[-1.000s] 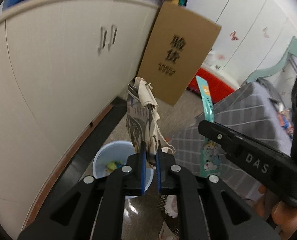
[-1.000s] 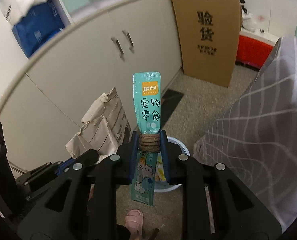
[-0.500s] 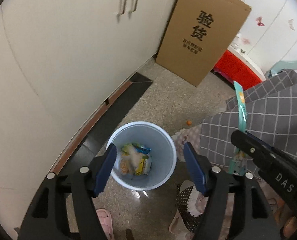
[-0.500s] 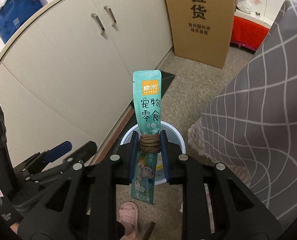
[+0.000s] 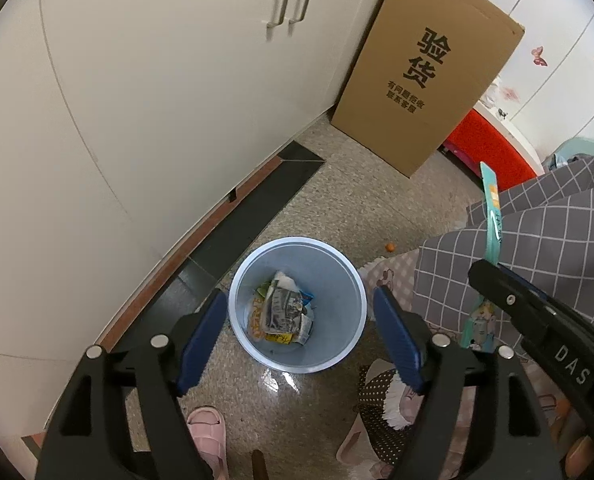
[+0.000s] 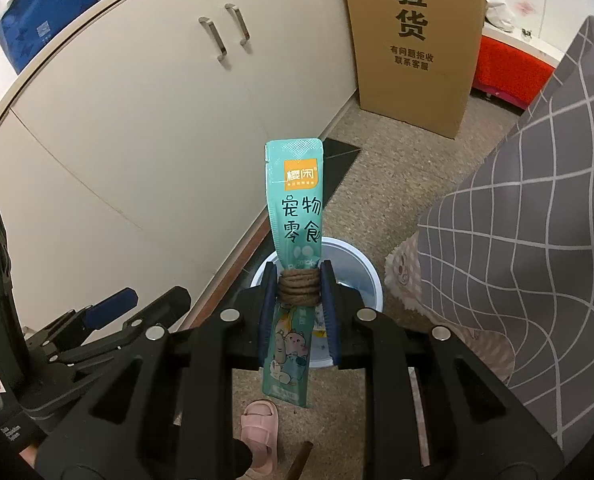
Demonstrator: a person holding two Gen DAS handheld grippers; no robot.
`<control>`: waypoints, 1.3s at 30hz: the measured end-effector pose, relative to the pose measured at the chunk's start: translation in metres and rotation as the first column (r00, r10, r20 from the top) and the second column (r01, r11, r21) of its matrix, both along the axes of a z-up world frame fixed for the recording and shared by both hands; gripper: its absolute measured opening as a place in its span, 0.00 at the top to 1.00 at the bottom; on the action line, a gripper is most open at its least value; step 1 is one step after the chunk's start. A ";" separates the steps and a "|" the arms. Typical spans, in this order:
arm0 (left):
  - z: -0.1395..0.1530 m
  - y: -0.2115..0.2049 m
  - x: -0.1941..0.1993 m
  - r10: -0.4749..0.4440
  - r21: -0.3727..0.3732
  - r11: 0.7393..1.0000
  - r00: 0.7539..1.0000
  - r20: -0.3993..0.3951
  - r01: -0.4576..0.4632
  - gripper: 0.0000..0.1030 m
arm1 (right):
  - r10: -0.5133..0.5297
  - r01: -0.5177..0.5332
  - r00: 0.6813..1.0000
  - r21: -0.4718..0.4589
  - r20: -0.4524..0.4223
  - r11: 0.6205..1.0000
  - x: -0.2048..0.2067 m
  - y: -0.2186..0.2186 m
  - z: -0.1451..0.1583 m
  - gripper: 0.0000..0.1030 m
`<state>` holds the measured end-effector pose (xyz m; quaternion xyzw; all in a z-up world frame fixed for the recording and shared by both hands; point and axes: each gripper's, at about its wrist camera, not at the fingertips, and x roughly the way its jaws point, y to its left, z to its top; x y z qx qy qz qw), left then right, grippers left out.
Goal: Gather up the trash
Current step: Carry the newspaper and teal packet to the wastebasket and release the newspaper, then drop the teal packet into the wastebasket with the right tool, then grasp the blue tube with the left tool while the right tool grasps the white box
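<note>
A light blue trash bin [image 5: 343,276] stands on the speckled floor with crumpled wrappers [image 5: 281,313] lying inside. My left gripper [image 5: 300,334] is open and empty, its blue pads spread either side of the bin from above. My right gripper [image 6: 299,312] is shut on a teal snack packet [image 6: 299,208] wound with brown twine [image 6: 299,289]. It holds the packet upright above the bin [image 6: 365,268]. The packet [image 5: 493,208] and right gripper also show at the right of the left wrist view.
White cabinets [image 5: 157,92] run along the left. A tall cardboard box [image 5: 425,68] leans at the back with a red crate [image 5: 493,148] behind it. A grey checked cloth [image 5: 537,248] hangs at right. Pink slippers [image 5: 209,432] lie on the floor below the bin.
My left gripper has opened and let go of the crumpled paper, which now lies in the bin. Both grippers have tilted down over the bin. The right one still holds the packet.
</note>
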<state>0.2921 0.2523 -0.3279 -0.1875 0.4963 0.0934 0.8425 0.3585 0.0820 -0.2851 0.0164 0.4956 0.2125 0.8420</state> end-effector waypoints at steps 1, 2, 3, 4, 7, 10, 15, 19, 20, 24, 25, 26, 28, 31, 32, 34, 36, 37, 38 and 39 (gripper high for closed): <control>0.000 0.002 -0.001 0.005 -0.003 1.000 1.000 -0.001 -0.005 0.28 | 0.001 -0.001 1.000 -0.001 0.003 1.000 0.000 0.002 0.001 0.79; 0.000 0.004 -0.002 0.012 -0.006 1.000 1.000 -0.001 -0.012 0.28 | 0.002 -0.002 1.000 -0.003 0.005 1.000 0.000 0.004 0.002 0.79; 0.001 0.006 -0.003 0.019 -0.007 1.000 1.000 -0.001 -0.019 0.28 | 0.005 -0.005 1.000 -0.002 0.007 1.000 0.000 0.006 0.003 0.79; 0.001 0.008 -0.003 0.025 -0.008 1.000 1.000 0.000 -0.025 0.28 | 0.005 -0.005 1.000 -0.002 0.010 1.000 0.000 0.009 0.004 0.79; 0.003 0.014 -0.007 0.046 -0.012 0.999 0.999 0.003 -0.046 0.28 | 0.012 -0.012 1.000 -0.003 0.018 1.000 0.001 0.014 0.006 0.79; 0.004 0.018 -0.009 0.063 -0.013 0.998 0.998 0.009 -0.063 0.28 | 0.014 -0.014 0.999 -0.003 0.043 1.000 0.001 0.018 0.010 0.76; 0.010 0.025 -0.014 0.103 -0.020 0.995 0.995 0.016 -0.102 0.27 | -0.003 0.002 0.998 0.011 0.068 1.000 0.002 0.019 0.016 0.31; 0.019 0.027 -0.019 0.119 -0.023 0.993 0.992 0.030 -0.118 0.27 | -0.005 0.005 0.997 0.008 0.075 1.000 -0.003 0.016 0.021 0.31; 0.023 0.027 -0.020 0.123 -0.027 0.992 0.992 0.039 -0.122 0.27 | -0.007 0.006 0.997 0.011 0.076 1.000 -0.004 0.015 0.023 0.31; 0.037 0.024 -0.026 0.132 -0.032 0.991 0.989 0.065 -0.130 0.26 | -0.016 0.014 0.995 0.020 0.096 1.000 -0.012 0.005 0.037 0.31; 0.041 0.023 -0.027 0.132 -0.033 0.991 0.989 0.070 -0.130 0.26 | -0.019 0.016 0.995 0.025 0.102 1.000 -0.014 0.003 0.041 0.31; 0.046 0.021 -0.029 0.131 -0.035 0.991 0.988 0.080 -0.129 0.26 | -0.024 0.021 0.993 0.030 0.111 0.999 -0.015 0.000 0.048 0.31; 0.056 0.015 -0.032 0.130 -0.036 0.991 0.987 0.098 -0.127 0.26 | -0.033 0.027 0.991 0.047 0.128 0.999 -0.021 -0.007 0.060 0.31; 0.077 0.007 -0.040 0.134 -0.041 0.991 0.982 0.135 -0.129 0.26 | -0.043 0.032 0.985 0.073 0.164 0.997 -0.030 -0.019 0.082 0.31; 0.083 0.005 -0.042 0.137 -0.044 0.990 0.980 0.144 -0.132 0.26 | -0.048 0.033 0.983 0.084 0.175 0.996 -0.033 -0.024 0.090 0.31; 0.095 -0.001 -0.047 0.148 -0.056 0.988 0.978 0.150 -0.141 0.24 | -0.061 0.038 0.975 0.111 0.213 0.993 -0.044 -0.037 0.110 0.31; 0.112 -0.010 -0.051 0.145 -0.072 0.988 0.976 0.164 -0.135 0.24 | -0.079 0.049 0.966 0.128 0.245 0.991 -0.053 -0.051 0.127 0.31; 0.120 -0.017 -0.052 0.136 -0.074 0.989 0.974 0.179 -0.124 0.24 | -0.091 0.056 0.961 0.140 0.261 0.989 -0.059 -0.062 0.137 0.31; 0.125 -0.022 -0.053 0.127 -0.070 0.991 0.973 0.191 -0.115 0.24 | -0.099 0.060 0.958 0.146 0.270 0.987 -0.063 -0.068 0.143 0.30; 0.135 -0.032 -0.054 0.109 -0.059 0.993 0.972 0.206 -0.099 0.23 | -0.115 0.073 0.952 0.153 0.285 0.986 -0.068 -0.079 0.152 0.30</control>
